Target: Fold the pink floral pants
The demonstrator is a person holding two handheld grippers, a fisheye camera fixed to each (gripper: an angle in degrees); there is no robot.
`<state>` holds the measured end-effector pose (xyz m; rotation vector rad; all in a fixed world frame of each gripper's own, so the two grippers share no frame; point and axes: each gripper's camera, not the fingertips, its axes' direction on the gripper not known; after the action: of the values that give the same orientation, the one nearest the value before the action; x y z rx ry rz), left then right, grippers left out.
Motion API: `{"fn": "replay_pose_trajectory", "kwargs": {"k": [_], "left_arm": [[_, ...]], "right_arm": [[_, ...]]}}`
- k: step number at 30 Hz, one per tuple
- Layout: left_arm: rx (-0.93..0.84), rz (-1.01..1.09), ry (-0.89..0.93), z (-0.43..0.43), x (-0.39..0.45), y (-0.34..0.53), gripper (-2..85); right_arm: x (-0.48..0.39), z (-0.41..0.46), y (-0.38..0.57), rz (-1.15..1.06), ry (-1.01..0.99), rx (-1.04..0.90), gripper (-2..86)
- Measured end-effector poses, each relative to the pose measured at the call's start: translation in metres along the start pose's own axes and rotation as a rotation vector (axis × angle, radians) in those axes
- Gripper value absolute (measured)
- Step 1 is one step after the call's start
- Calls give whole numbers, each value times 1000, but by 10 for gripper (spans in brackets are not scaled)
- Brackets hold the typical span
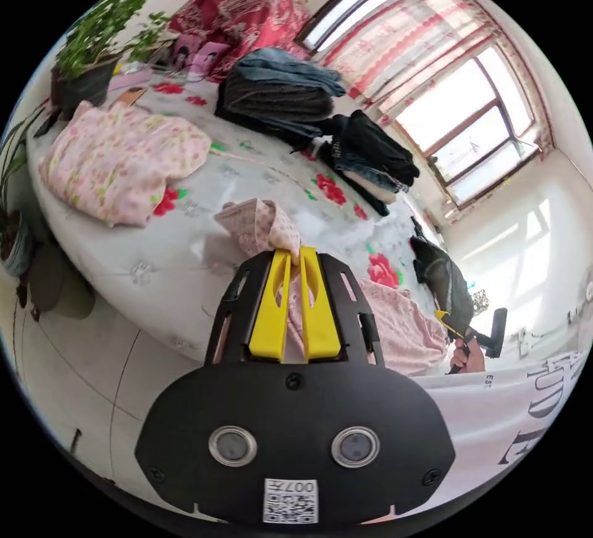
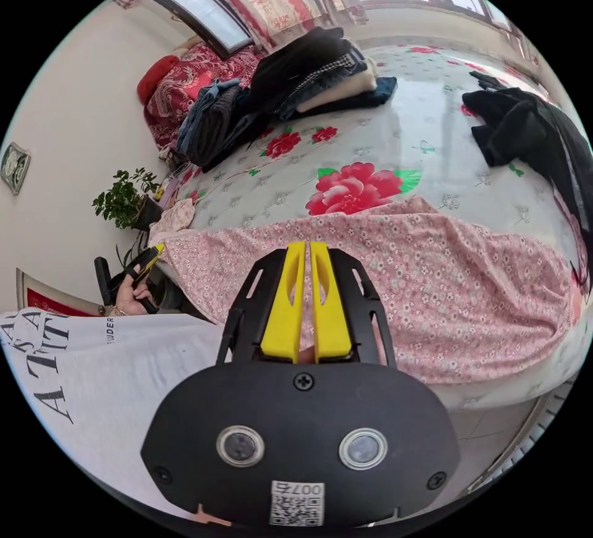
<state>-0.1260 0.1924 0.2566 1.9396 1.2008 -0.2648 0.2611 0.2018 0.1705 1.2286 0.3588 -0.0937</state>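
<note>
In the left gripper view, a bunched end of the pink floral pants (image 1: 265, 226) is being pinched between the closed yellow jaws of the left gripper (image 1: 301, 252), lifted over the flowered bed sheet (image 1: 185, 254). In the right gripper view, the pants (image 2: 395, 266) are being kept stretched along the near edge of the bed (image 2: 401, 149), while the right gripper (image 2: 307, 246) is being held over the fabric with its jaws nearly together; whether cloth is being gripped there cannot be told.

pink floral pants (image 2: 401, 278) | spread flat along the bed edge | one end pinched in my left jaws, 12 o'clock
</note>
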Motion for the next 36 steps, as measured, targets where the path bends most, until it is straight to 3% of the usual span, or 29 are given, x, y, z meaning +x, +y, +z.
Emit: {"fn": "replay_pose_trajectory", "kwargs": {"k": [5, 7, 13, 15, 18, 23, 29, 36], "left_arm": [[-96, 513, 281, 64, 156, -9, 2], [-259, 722, 428, 127, 224, 24, 8], [-783, 808, 414, 330, 279, 166, 39], [-839, 830, 478, 341, 286, 188, 44], [-766, 917, 454, 327, 286, 201, 48], [-699, 820, 305, 328, 240, 200, 49], [-661, 488, 200, 335, 156, 197, 52], [-531, 185, 82, 297, 38, 199, 58]], "right_arm": [[122, -98, 45, 192, 31, 106, 0], [163, -129, 67, 257, 51, 132, 1], [286, -201, 136, 442, 48, 174, 23], [331, -227, 158, 509, 30, 193, 41], [388, -261, 186, 580, 12, 253, 63], [483, -295, 226, 743, -16, 369, 98], [568, -279, 247, 857, -43, 404, 119], [569, -220, 225, 922, -204, 411, 33]]}}
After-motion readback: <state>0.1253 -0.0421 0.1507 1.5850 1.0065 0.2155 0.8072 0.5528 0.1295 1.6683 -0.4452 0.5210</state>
